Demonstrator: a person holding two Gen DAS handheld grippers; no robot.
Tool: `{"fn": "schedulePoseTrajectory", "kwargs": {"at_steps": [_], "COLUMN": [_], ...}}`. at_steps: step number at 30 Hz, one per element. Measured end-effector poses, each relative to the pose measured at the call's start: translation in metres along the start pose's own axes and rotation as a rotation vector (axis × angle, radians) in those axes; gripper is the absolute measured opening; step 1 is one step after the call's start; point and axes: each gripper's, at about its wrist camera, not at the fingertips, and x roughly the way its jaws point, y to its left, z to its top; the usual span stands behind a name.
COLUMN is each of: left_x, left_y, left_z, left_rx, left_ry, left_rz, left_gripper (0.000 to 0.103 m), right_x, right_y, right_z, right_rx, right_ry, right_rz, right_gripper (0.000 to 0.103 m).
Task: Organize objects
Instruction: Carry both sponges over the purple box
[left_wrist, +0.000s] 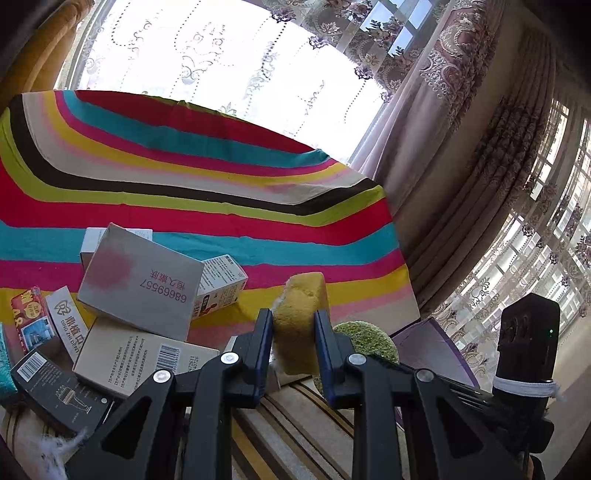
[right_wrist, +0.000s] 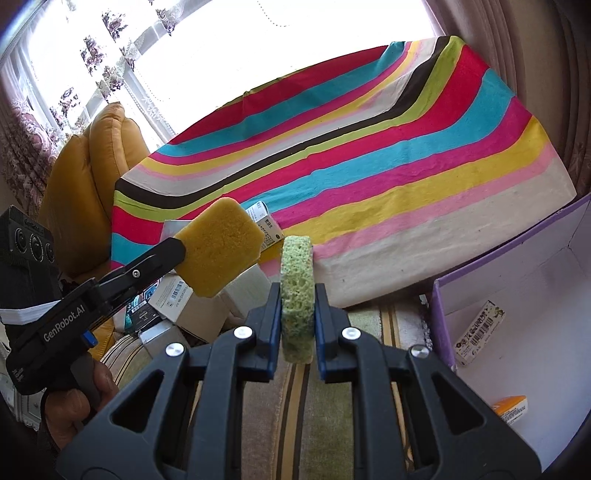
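Observation:
My left gripper (left_wrist: 293, 325) is shut on a yellow sponge (left_wrist: 301, 317), held edge-up above the striped cloth. The same yellow sponge (right_wrist: 219, 245) shows in the right wrist view at the left, clamped by the left gripper (right_wrist: 184, 254). My right gripper (right_wrist: 297, 306) is shut on a green sponge (right_wrist: 297, 291), also held on edge. That green sponge (left_wrist: 369, 339) peeks out just right of the left gripper's fingers. A heap of small cardboard boxes (left_wrist: 140, 280) lies to the left, below the yellow sponge.
A purple-edged open box (right_wrist: 517, 295) at the right holds a small carton (right_wrist: 480, 332) and an orange box (right_wrist: 511, 408). A rainbow-striped cloth (right_wrist: 369, 155) covers the surface behind. A mustard cushion (right_wrist: 99, 147) and curtained windows lie beyond. A hand (right_wrist: 79, 398) grips the left tool.

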Motion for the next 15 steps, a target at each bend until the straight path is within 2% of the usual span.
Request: {"fn": "schedulePoseTrajectory", "kwargs": {"at_steps": [15], "left_x": [0.016], "left_y": [-0.055], "left_z": [-0.016], "left_rx": [0.082], "left_ry": [0.071], "left_rz": [-0.093], "left_gripper": [0.024], "right_x": [-0.066], "right_y": [-0.068], "right_z": [-0.011], "right_rx": [0.132], "right_ry": [-0.06], "right_rz": [-0.077], "right_gripper": [0.019]}}
